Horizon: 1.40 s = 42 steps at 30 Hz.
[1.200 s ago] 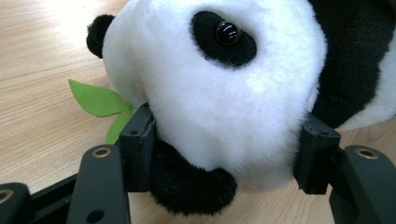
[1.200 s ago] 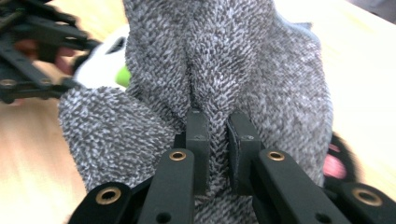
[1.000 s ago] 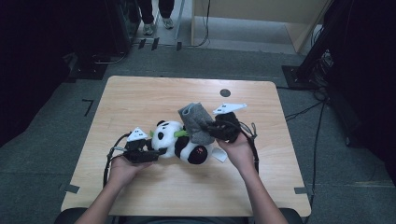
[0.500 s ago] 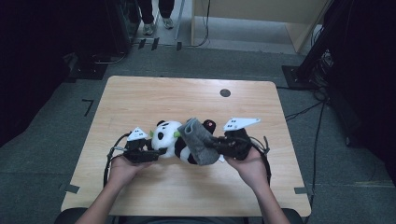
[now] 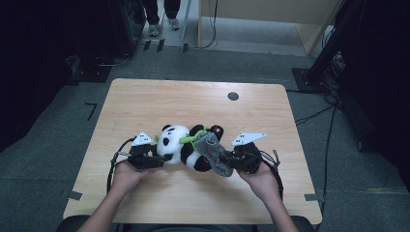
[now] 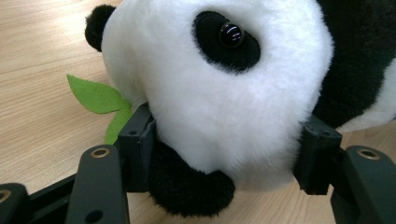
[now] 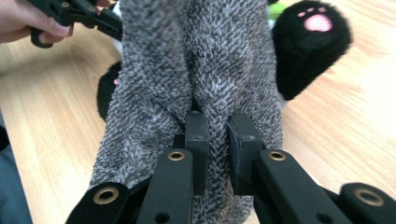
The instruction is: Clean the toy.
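Grey cloth (image 7: 205,70) is pinched in my right gripper (image 7: 217,135); my left gripper (image 6: 224,154) clamps the panda's head (image 6: 219,93) on the desk (image 5: 193,96).

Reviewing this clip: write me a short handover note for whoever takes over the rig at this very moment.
Left claw: shut on the panda plush, clamping its white head from both sides; the toy lies on the wooden table.
Right claw: shut on a fold of the grey knitted cloth, which is draped over the panda's lower body beside the black paw with the pink pad.
Done: both things gripped, cloth brought onto the toy.
Left: probably working the cloth further over or around the panda; its purpose is not clear from here.
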Tool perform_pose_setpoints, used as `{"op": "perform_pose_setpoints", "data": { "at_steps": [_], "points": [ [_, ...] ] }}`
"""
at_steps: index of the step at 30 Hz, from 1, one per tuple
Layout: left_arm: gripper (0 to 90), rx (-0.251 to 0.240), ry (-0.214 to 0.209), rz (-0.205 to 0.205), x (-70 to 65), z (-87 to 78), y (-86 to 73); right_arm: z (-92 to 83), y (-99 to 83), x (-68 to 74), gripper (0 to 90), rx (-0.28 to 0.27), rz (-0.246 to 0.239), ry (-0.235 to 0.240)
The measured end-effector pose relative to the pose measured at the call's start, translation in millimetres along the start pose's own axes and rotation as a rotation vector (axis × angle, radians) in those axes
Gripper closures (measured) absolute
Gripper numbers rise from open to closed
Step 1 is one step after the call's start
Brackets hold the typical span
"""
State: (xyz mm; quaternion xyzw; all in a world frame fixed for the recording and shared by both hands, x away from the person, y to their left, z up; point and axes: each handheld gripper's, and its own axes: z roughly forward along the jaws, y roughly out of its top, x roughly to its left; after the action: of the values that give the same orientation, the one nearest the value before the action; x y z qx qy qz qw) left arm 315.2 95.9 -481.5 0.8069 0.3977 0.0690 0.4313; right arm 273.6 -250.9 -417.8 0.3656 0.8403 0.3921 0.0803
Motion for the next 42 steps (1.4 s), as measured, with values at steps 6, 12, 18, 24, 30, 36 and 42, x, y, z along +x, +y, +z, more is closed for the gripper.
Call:
{"op": "perform_pose_setpoints", "data": {
  "at_steps": [6,12,18,24,30,36,42],
  "points": [
    [36.0,-0.003,-0.002,0.002,0.2,-0.1,-0.1,-17.3,4.7,-6.4,81.4,-0.064,0.044,0.012],
    [36.0,-0.007,-0.003,-0.002,0.0,-0.1,0.2,-36.0,23.4,10.3,81.3,-0.150,0.004,0.022],
    [36.0,-0.002,-0.006,-0.009,0.3,-0.2,1.3,-26.0,33.8,39.0,81.0,-0.153,-0.055,0.087],
    [36.1,0.006,-0.005,-0.004,-0.3,0.0,1.3,10.0,23.7,45.7,81.1,-0.053,-0.072,0.115],
    [36.0,0.002,-0.010,-0.004,0.2,0.0,1.3,5.9,19.5,33.4,81.4,-0.078,-0.054,0.095],
    [35.8,0.002,-0.012,-0.002,0.2,0.0,1.3,3.0,14.6,21.6,81.5,-0.092,-0.019,0.101],
    [35.6,0.001,-0.013,-0.001,0.2,0.0,1.2,2.3,12.5,15.1,81.4,-0.094,0.003,0.103]
  ]
}}
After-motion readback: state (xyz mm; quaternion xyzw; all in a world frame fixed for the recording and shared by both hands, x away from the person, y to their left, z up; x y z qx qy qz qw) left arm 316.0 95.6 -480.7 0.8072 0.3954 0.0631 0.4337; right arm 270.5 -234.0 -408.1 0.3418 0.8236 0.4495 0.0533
